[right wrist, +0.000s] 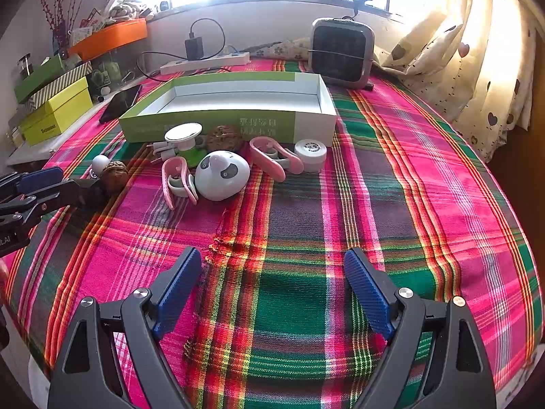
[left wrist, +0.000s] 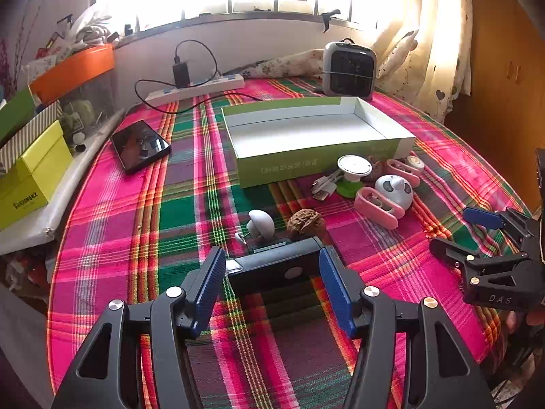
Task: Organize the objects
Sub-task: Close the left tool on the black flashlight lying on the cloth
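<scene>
The shallow green-and-white cardboard box point(right wrist: 228, 102) lay open and empty on the far half of the bench, which was covered by a pink, green and red plaid cloth point(right wrist: 391, 204). Just in front of its near wall sat a huddle of small things: a white round panda-faced gadget point(right wrist: 222, 174), two pink loop-shaped clips point(right wrist: 272, 160) either side of it, a small white round speaker-like puck point(right wrist: 310, 154) at the right end, a white disc on a green base point(right wrist: 184, 136) with a white cable plug point(right wrist: 160, 151) beside it, and a brown walnut point(right wrist: 223, 137) touching the box wall. Further left and nearer lay a second brown walnut point(left wrist: 305, 224) with a small white mushroom-shaped piece point(left wrist: 260, 225) just beside it.

The left gripper point(left wrist: 272, 286) stood over a black rectangular device point(left wrist: 276, 266), its blue-padded jaws spread on either side of it; whether the pads pressed on it could not be told. The right gripper point(right wrist: 272, 293) hovered near the front edge with jaws wide apart and only cloth between them.

On the far left lay a black phone point(left wrist: 140, 145); behind the box were a white power strip point(left wrist: 197, 90) with a black charger, and a grey square fan heater point(left wrist: 349, 70). Yellow and green boxes point(left wrist: 32, 173) were stacked on a shelf at the left, and a cream heart-print curtain point(right wrist: 477, 51) hung at the right.
</scene>
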The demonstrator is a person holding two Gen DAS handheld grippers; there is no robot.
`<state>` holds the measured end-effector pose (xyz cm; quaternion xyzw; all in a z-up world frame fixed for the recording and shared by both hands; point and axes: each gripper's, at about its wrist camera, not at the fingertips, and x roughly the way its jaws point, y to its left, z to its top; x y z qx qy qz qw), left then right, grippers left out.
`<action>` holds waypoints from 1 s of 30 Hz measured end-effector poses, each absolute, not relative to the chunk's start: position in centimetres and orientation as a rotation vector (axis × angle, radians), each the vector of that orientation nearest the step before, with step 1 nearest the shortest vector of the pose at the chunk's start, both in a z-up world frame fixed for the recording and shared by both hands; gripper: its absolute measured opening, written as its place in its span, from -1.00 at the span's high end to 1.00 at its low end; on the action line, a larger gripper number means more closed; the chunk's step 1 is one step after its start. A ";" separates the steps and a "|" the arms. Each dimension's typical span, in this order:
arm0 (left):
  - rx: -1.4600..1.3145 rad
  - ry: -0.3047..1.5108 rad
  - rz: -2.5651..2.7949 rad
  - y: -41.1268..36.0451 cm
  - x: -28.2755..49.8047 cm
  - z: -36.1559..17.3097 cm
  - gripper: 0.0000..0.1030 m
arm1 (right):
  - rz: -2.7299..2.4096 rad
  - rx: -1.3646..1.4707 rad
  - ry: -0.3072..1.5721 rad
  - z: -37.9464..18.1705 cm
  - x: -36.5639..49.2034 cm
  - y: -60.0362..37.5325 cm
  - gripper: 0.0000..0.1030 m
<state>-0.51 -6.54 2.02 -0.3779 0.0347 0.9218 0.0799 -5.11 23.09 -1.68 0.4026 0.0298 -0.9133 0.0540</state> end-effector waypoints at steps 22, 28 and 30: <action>-1.155 0.093 2.558 -5.9 -1.3 2.1 -0.08 | -2.776 1.227 0.087 -1.7 -5.2 23.2 -0.67; -1.182 0.164 2.522 -5.0 -1.3 1.6 -0.08 | -2.775 1.226 0.086 -1.7 -5.2 23.2 -0.67; -1.202 0.199 2.510 -4.7 -1.5 1.2 -0.08 | -2.776 1.224 0.086 -1.6 -5.2 23.1 -0.67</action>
